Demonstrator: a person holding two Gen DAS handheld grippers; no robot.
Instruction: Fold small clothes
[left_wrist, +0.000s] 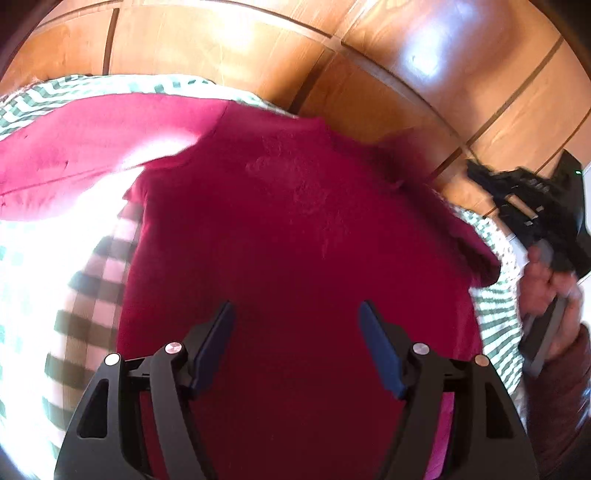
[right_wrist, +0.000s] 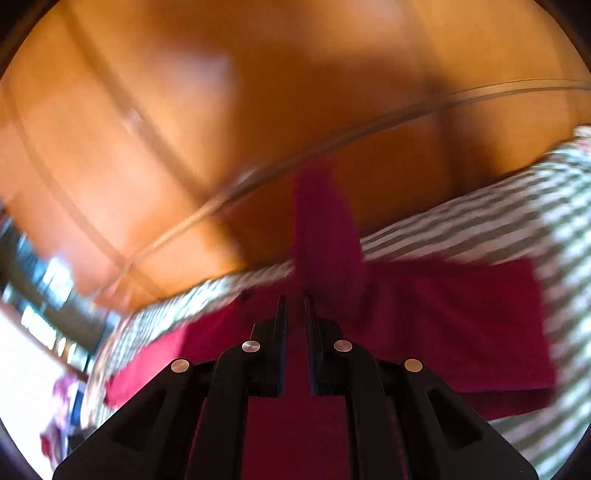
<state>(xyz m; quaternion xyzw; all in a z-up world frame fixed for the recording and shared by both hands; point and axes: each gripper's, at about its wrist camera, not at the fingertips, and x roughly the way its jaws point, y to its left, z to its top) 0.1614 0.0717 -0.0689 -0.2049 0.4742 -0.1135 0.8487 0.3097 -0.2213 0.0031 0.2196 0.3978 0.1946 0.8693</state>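
Risk was judged highest at the right gripper (right_wrist: 295, 306): its jaws were seen nearly closed on a strip of the red garment (left_wrist: 295, 240), which rose in a narrow band beyond the tips. The hold looked slight, and the right wrist view was heavily smeared, so a fast swing was inferred; the fabric could be lost from the pinch or dragged askew, and the fold spoiled. A second hazard was noted at the left gripper (left_wrist: 295, 314), held wide apart above the middle of the garment and gripping nothing. With no part pinned down, the whole piece could be pulled along the cloth rather than folded over itself.

The garment was spread on a green-and-white checked cloth (left_wrist: 92, 280), one sleeve stretched away to the far left. Strong sunlight was seen washing out the left part of the cloth. Beyond the cloth's edge, glossy wooden panels (left_wrist: 406, 55) with dark seams were noted; whether floor or furniture could not be told. Clutter at the right view's lower left was too blurred to identify.
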